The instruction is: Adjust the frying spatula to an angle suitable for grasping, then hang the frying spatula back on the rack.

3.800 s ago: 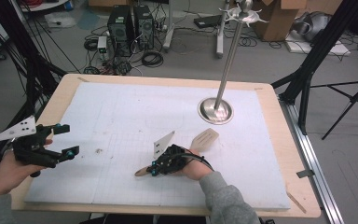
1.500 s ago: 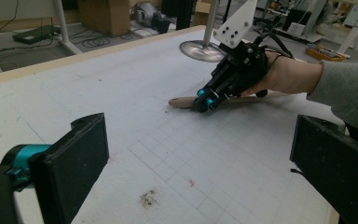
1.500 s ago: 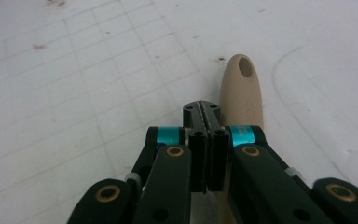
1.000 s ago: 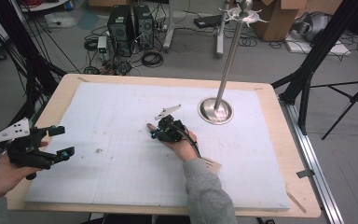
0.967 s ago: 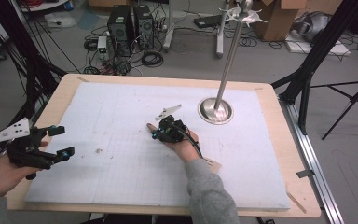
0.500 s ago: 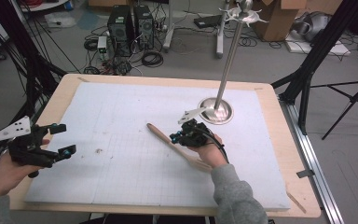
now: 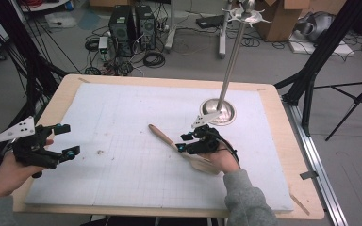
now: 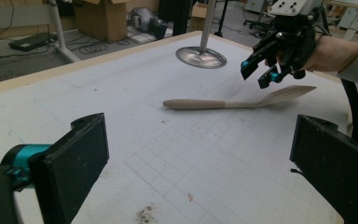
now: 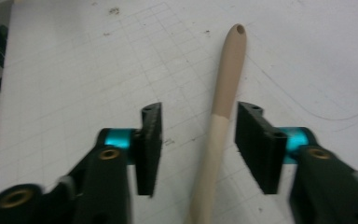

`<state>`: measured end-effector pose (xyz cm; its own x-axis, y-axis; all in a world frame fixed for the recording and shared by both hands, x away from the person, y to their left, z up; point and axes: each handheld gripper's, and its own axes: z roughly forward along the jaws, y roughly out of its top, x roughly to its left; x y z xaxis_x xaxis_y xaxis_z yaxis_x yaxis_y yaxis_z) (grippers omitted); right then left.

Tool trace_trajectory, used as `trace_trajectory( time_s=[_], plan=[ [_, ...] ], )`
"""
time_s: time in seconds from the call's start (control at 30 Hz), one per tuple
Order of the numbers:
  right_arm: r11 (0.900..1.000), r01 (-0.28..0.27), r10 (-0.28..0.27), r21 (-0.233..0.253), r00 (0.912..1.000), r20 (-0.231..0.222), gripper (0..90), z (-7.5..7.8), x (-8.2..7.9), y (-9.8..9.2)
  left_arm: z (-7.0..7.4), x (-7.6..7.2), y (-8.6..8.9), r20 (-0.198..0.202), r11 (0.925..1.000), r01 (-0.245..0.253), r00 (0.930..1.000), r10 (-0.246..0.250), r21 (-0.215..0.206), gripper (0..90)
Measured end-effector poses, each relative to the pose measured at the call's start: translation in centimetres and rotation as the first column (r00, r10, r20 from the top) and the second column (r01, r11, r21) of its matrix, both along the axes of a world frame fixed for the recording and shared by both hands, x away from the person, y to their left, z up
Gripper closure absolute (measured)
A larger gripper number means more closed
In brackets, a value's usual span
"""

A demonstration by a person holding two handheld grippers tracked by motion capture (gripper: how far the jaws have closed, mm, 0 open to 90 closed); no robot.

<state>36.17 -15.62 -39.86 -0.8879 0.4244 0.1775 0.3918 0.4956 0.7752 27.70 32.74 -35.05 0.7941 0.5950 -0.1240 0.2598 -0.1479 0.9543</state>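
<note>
A wooden spatula (image 7: 176,145) lies flat on the white mat, handle toward the far left and blade toward the near right. My right gripper (image 7: 181,142) is open and straddles the handle near its middle. In the right gripper view the handle (image 9: 224,93) runs up between the two jaws with a gap on each side of my right gripper (image 9: 200,142). My left gripper (image 7: 68,140) hovers open at the mat's left edge, holding nothing. From the left gripper (image 8: 200,172) view, the spatula (image 8: 223,103) and the right gripper (image 8: 256,77) show farther off.
A metal stand with a round base (image 7: 219,113) and a tall pole (image 7: 231,56) rises at the far right of the mat, just behind the right hand. The wooden table edge (image 7: 292,141) frames the white mat (image 7: 122,179). Small dark specks (image 7: 99,152) lie near the left gripper.
The right gripper moved from the handle's far end rightward, then a little nearer, along the spatula. Since 3.8 s ago the spatula has been turned and shifted. The left gripper has hardly moved.
</note>
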Motion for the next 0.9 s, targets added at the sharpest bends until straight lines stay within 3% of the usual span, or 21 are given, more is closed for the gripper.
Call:
trace_trajectory(
  time_s=[0.1,0.27,0.4,0.57,0.9],
  plan=[
    [1.0,-0.018,0.018,0.009,0.9996,-0.02,36.0,-0.1,-0.16,0.12,-0.21,0.29,0.04,-0.008,1.0,0.0,1.0,0.0,-0.002,4.9],
    [1.0,-0.018,0.018,0.007,0.9998,-0.009,14.2,-0.04,-0.24,0.17,-0.48,0.14,0.2,-0.016,1.0,-0.005,0.9999,0.005,0.0,4.8],
    [1.0,0.012,-0.012,0.002,0.9999,0.004,14.1,-0.08,0.01,0.0,-0.54,-0.23,0.66,-0.016,0.9999,-0.016,0.9997,0.016,0.0,4.9],
    [1.0,0.007,-0.006,-0.029,0.9999,0.016,14.0,-0.15,0.12,-0.13,-0.55,-0.18,0.99,-0.017,0.9996,-0.028,0.9995,0.028,-0.006,4.8],
    [0.998,0.021,-0.021,-0.054,0.9997,0.008,14.1,-0.57,-0.12,-0.46,-0.67,0.19,0.17,-0.021,0.9999,-0.007,0.9998,0.007,0.007,4.8]
  ],
)
